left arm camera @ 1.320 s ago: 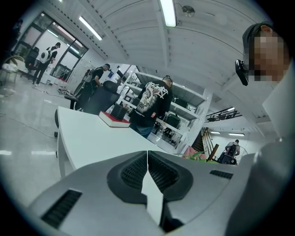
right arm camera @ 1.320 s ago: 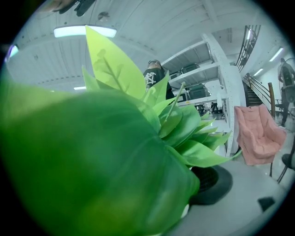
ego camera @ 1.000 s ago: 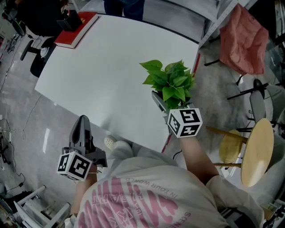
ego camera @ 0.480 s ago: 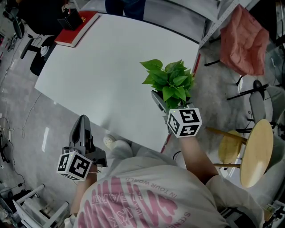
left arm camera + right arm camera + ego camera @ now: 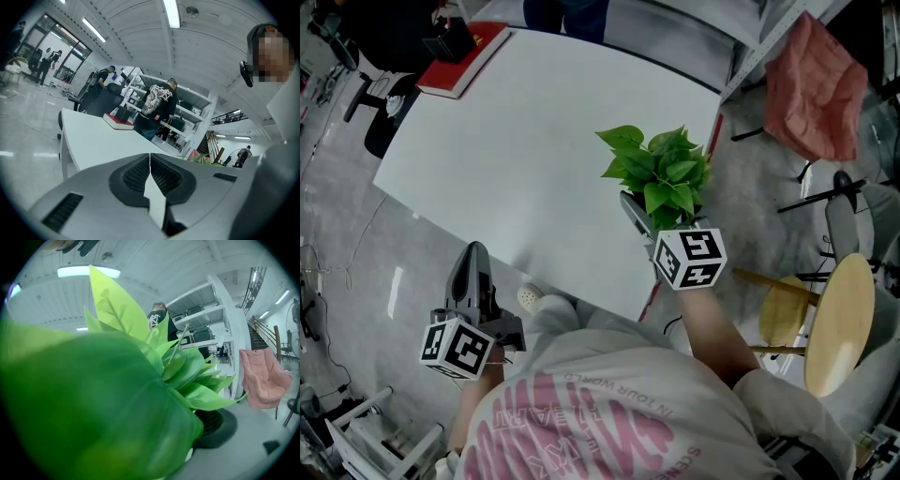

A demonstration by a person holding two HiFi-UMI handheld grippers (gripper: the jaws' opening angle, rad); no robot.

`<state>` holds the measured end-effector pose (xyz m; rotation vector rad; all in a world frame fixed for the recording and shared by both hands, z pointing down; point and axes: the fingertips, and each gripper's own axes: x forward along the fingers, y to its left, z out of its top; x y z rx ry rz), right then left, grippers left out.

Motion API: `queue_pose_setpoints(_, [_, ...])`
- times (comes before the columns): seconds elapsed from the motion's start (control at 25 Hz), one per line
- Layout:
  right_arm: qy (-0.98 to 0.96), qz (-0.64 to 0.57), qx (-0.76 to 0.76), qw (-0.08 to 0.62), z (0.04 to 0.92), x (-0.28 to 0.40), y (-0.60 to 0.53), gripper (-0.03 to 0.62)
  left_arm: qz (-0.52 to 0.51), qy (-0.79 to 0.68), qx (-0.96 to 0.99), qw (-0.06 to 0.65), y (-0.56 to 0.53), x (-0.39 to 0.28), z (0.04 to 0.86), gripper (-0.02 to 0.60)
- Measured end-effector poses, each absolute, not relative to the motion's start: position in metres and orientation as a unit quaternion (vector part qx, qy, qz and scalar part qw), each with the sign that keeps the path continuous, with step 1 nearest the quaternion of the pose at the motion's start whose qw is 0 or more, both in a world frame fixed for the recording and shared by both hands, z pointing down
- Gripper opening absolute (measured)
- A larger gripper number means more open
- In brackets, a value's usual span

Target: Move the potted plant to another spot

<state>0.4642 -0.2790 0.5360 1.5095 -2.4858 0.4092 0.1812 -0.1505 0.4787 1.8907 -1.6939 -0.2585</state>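
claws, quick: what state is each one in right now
left claw: closed, holding nothing.
right claw: around the potted plant, but its leaves cover the jaws, so open or closed cannot be told.

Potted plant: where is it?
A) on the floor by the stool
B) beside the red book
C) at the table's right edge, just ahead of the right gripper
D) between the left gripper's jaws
C: the head view shows the potted plant at the right edge of the table, directly ahead of the right gripper, far from the red book.
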Motion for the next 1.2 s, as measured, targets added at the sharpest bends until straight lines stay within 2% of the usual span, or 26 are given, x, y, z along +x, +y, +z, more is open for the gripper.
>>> queue_pose_setpoints(1.2, [-0.844, 0.144, 0.508, 0.097, 0.543, 0.463, -0.277, 0.558, -0.059, -0.636, 0.703, 0.313, -0.135, 0.188, 0.499, 0.025])
